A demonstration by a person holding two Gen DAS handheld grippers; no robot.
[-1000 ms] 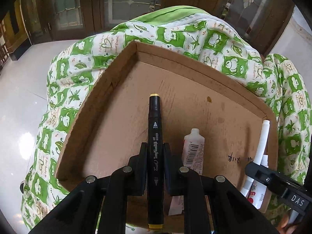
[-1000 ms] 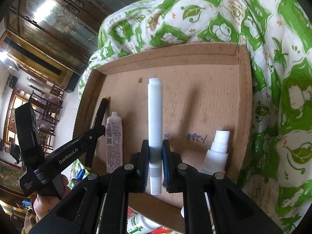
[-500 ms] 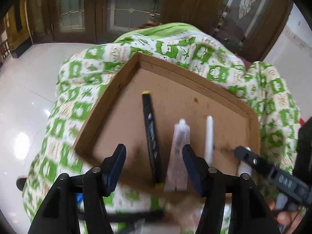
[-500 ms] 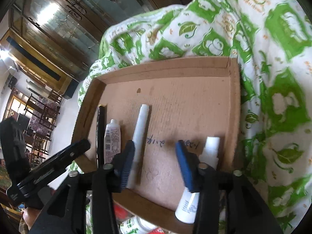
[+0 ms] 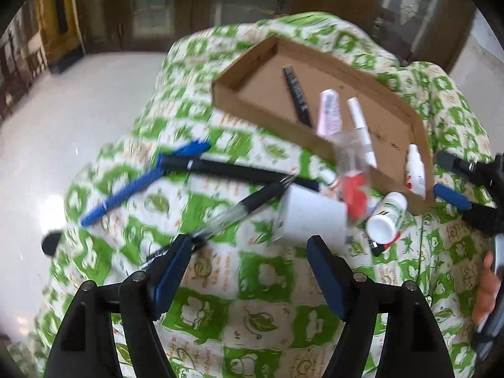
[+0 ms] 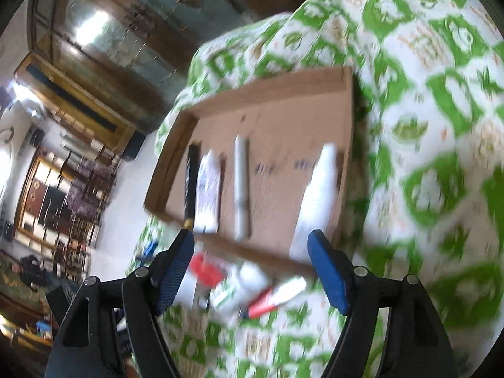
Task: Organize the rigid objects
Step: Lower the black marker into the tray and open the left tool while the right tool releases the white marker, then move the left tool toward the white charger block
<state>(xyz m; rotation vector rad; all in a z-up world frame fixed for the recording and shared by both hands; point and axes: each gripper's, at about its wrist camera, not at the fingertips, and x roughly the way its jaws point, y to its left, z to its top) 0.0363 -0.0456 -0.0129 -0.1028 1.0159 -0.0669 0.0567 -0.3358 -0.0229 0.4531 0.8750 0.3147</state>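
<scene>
Both grippers [image 5: 249, 271] [image 6: 252, 267] withdrawn from tray [image 5: 327, 63], opening.

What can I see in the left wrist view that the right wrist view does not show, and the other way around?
Only the left wrist view shows the long black pen, the clear pen, the white box and the right gripper from the side. Only the right wrist view shows the red-and-white marker whole. Both show the cardboard tray holding a black marker, a tube, a white pen and a white bottle. Both grippers' jaws are opening, empty.
</scene>
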